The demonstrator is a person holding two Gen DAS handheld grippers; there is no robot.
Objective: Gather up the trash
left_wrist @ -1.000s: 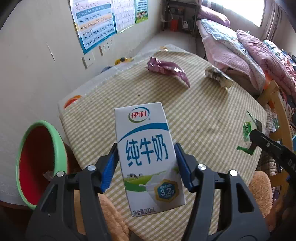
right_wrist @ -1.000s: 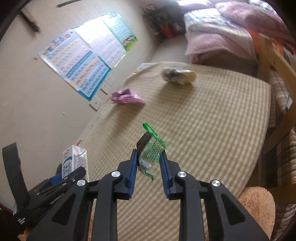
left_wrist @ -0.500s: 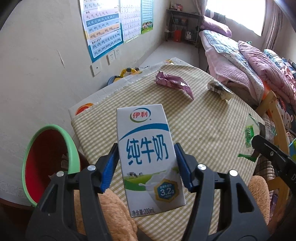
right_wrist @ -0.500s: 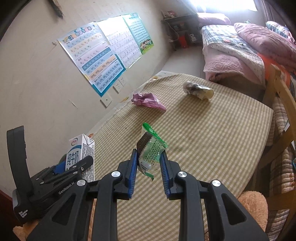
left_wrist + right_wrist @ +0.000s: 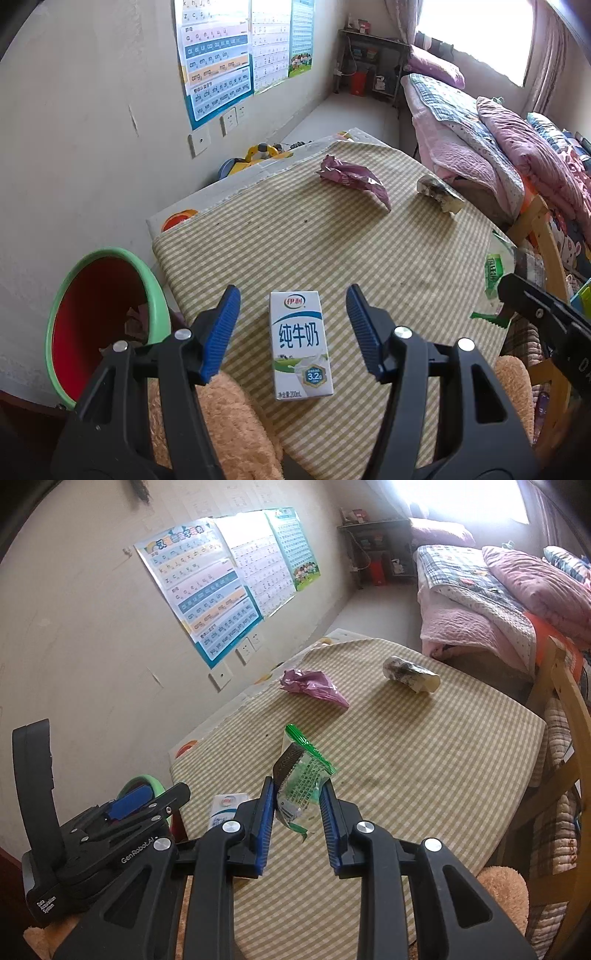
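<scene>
A white and blue milk carton (image 5: 301, 343) lies flat on the checked tablecloth (image 5: 332, 251) near its front edge; its top shows in the right wrist view (image 5: 225, 806). My left gripper (image 5: 291, 325) is open above it, jaws wide apart, touching nothing. My right gripper (image 5: 297, 806) is shut on a green and clear wrapper (image 5: 301, 779), held above the table; it shows at the right of the left wrist view (image 5: 493, 273). A purple wrapper (image 5: 351, 177) and a crumpled roll (image 5: 439, 192) lie at the table's far side.
A red bin with a green rim (image 5: 99, 321) stands on the floor left of the table, by the wall. A tan plush toy (image 5: 221, 424) lies at the table's front. A wooden chair (image 5: 561, 716) and a bed (image 5: 480, 140) are on the right.
My left gripper has opened and let go of the milk carton, which now lies flat on the tablecloth. Both grippers have risen and pulled back. The right gripper still holds the green wrapper.
</scene>
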